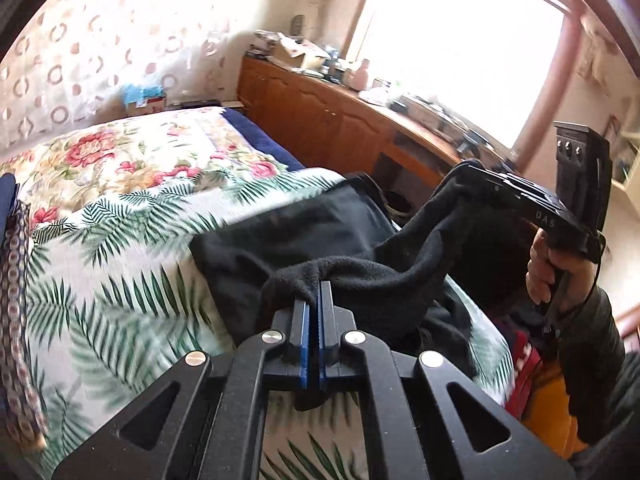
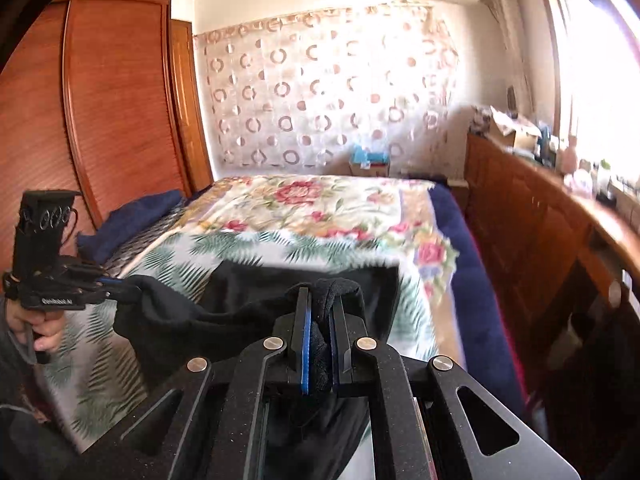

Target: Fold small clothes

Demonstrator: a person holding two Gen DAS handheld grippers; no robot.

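Both claws are pinching the black garment (image 1: 360,276): left gripper (image 1: 314,300) and right gripper (image 2: 320,312) clamped tight on opposite ends, stretching it sideways between them, sagging above the bed (image 1: 120,240).

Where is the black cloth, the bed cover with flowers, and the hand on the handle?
black cloth (image 1: 360,276): left wrist view, on the stretch hanging between the two grippers.
bed cover (image 2: 304,200): right wrist view, on a red flower print.
hand (image 1: 560,268): left wrist view, on the fingers wrapped around the handle.
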